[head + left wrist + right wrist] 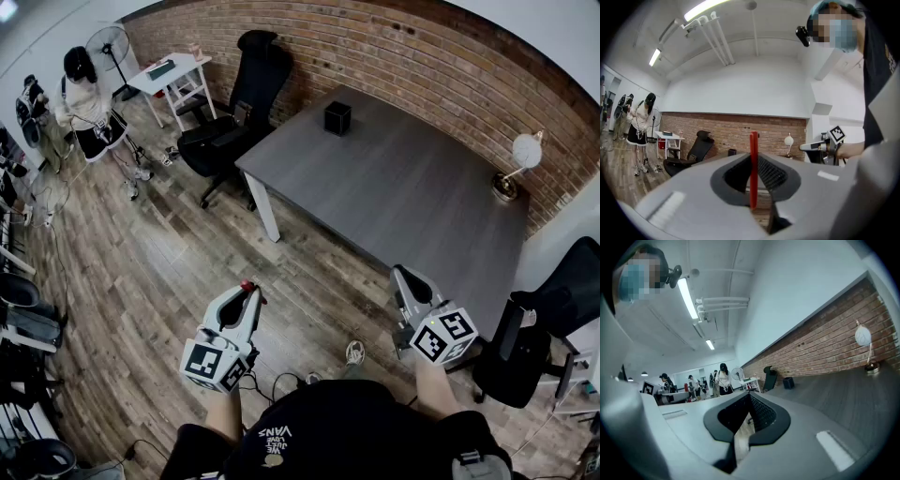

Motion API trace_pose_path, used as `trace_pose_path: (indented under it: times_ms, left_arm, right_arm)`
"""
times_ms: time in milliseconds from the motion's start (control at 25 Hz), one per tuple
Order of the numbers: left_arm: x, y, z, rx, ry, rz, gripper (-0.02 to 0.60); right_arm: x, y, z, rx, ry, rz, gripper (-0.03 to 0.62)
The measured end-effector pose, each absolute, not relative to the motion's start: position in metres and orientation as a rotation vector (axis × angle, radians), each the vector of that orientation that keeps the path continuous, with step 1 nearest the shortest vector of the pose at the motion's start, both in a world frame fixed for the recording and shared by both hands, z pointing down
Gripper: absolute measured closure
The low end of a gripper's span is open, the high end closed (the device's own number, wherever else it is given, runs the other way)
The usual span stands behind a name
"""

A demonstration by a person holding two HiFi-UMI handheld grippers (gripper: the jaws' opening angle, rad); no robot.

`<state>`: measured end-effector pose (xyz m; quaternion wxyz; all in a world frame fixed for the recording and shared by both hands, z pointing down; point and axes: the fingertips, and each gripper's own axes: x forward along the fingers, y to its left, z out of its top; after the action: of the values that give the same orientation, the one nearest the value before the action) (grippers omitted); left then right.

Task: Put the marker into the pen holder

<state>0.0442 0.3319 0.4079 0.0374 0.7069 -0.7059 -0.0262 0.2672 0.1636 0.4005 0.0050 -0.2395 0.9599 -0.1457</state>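
My left gripper (249,292) clamps the marker (753,168); my right gripper (403,277) is closed, empty. The pen holder (337,118) stands on the grey surface (412,197) by a brick wall (375,47).

- My right gripper (749,394) fills the foreground, jaws closed tip to tip with nothing between them.
- To my right, a grey table (843,394) runs along a brick wall (825,345).
- A small black pen holder (788,382) stands at the table's far end; a lamp (863,337) with a round white shade stands nearer.
- In the distance, people (723,380) stand near a fan (737,373).

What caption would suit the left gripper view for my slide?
Left gripper shut on a red marker, upright between its jaws, brick wall beyond.
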Motion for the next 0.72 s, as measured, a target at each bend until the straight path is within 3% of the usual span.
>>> trace_pose_path:
  times_ms: [720]
  left_arm:
    - [0.018,0.253,0.421,2.097,-2.193,-0.1,0.488]
  right_arm:
    - [0.234,0.078,0.418,-0.66,3.038,-0.493,0.594]
